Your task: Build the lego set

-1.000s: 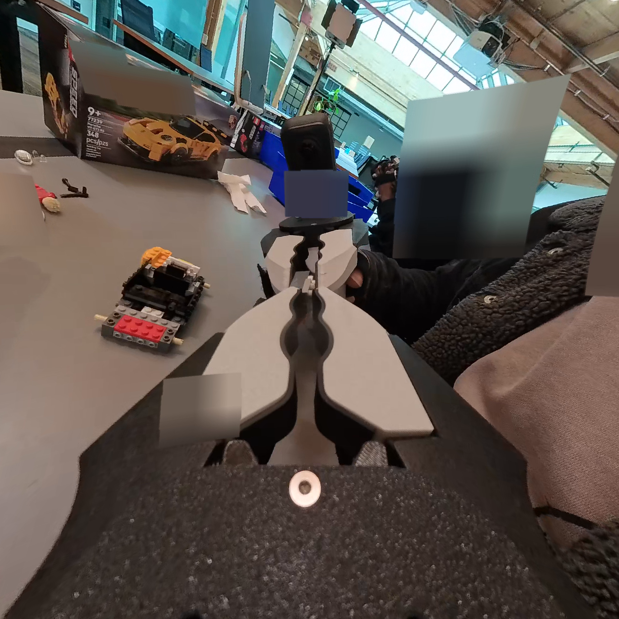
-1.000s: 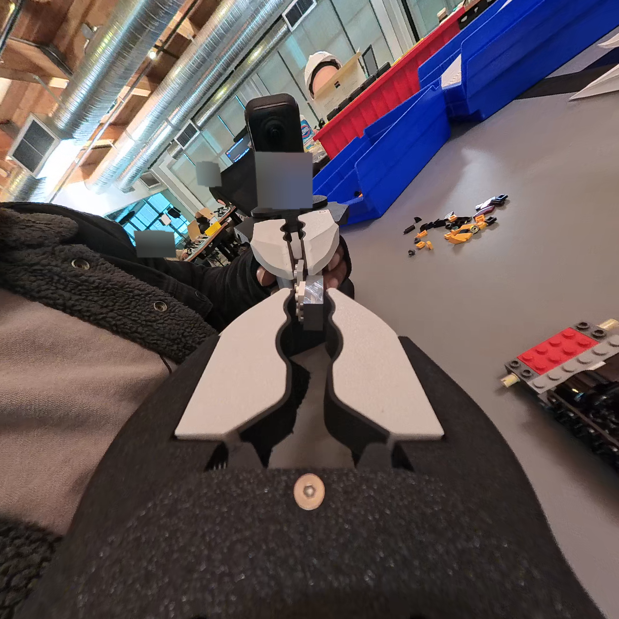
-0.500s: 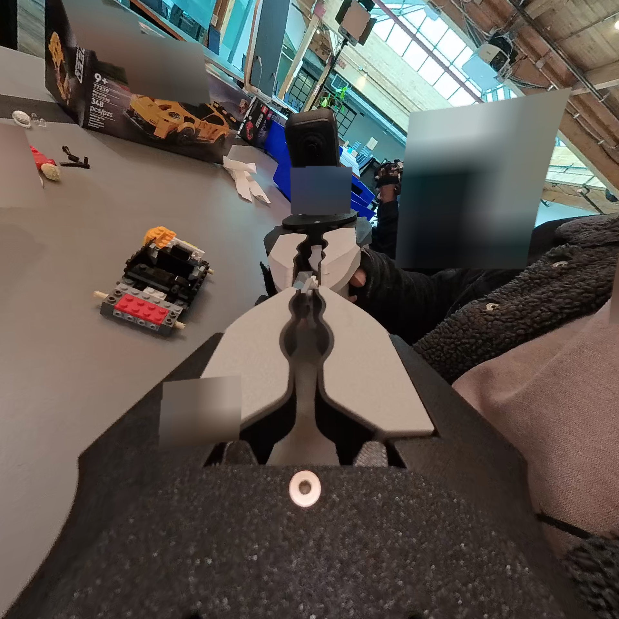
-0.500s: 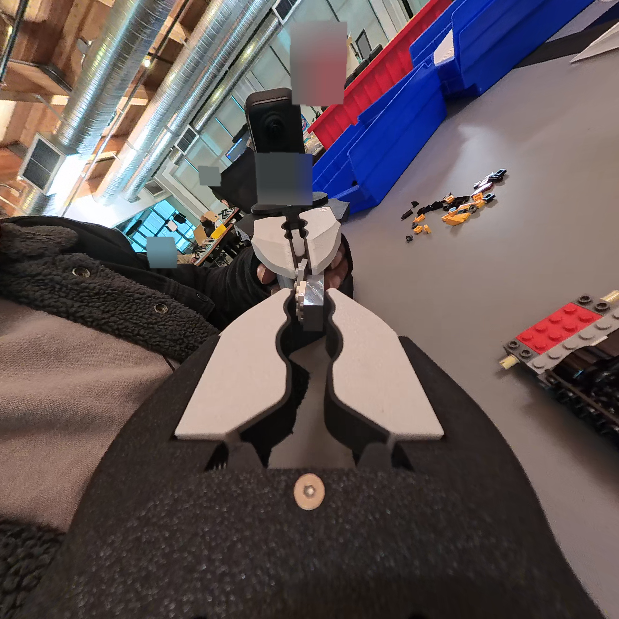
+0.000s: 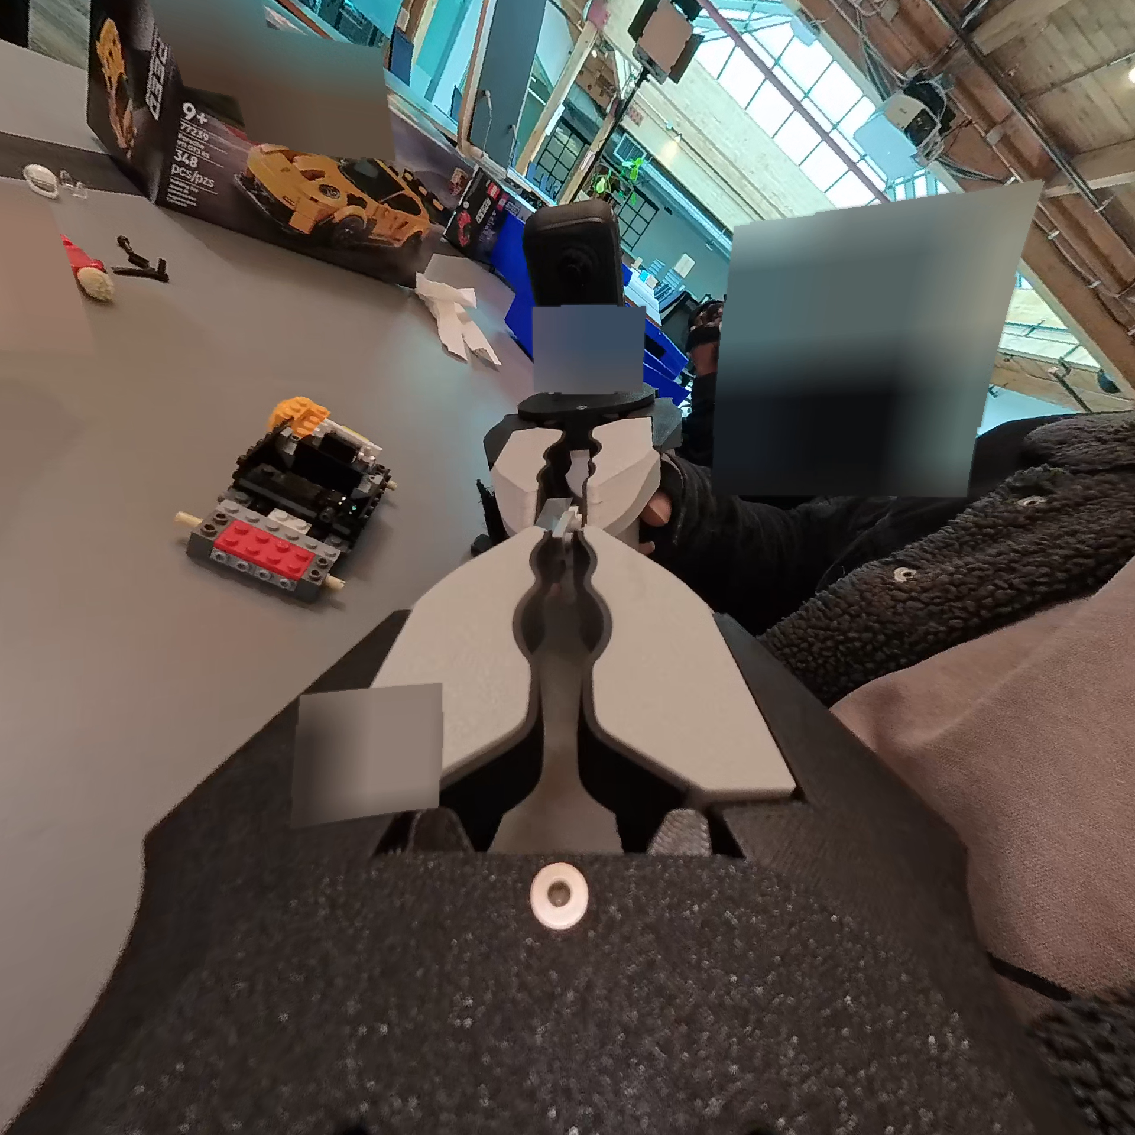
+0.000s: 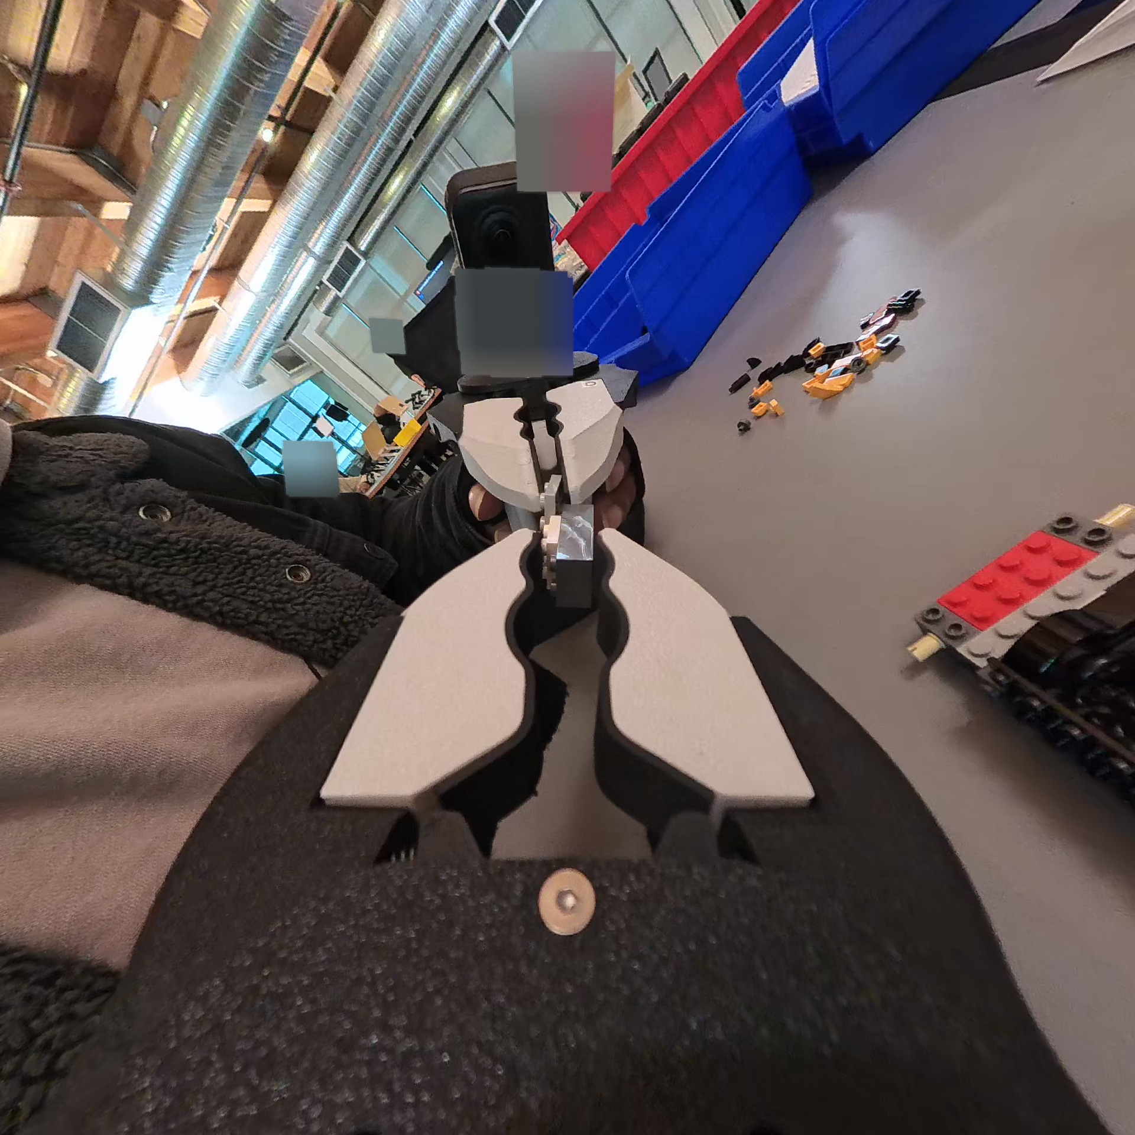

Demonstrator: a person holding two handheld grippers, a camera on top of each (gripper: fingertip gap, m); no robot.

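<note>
My left gripper (image 5: 562, 535) and right gripper (image 6: 565, 546) meet tip to tip in the air in front of the person's chest. The left gripper is shut on a small light grey studded plate (image 5: 560, 521), which also shows in the right wrist view (image 6: 551, 528). The right gripper is shut on a dark grey brick (image 6: 576, 562). The plate lies against the brick's side. The partly built car chassis (image 5: 288, 510), black with a red plate and an orange end, rests on the grey table (image 5: 153, 645); its red end shows in the right wrist view (image 6: 1038, 583).
A pile of loose orange and black pieces (image 6: 823, 368) lies farther out. Blue and red bins (image 6: 725, 221) line the table's far side. The set's box (image 5: 276, 166), torn white bags (image 5: 457, 313), small black parts (image 5: 141, 264) and a red item (image 5: 86, 270) lie beyond the chassis.
Both grippers stay shut and tip to tip. The left gripper has tilted a little, so the chassis and box sit slightly higher in its view. The held pieces keep their places.
</note>
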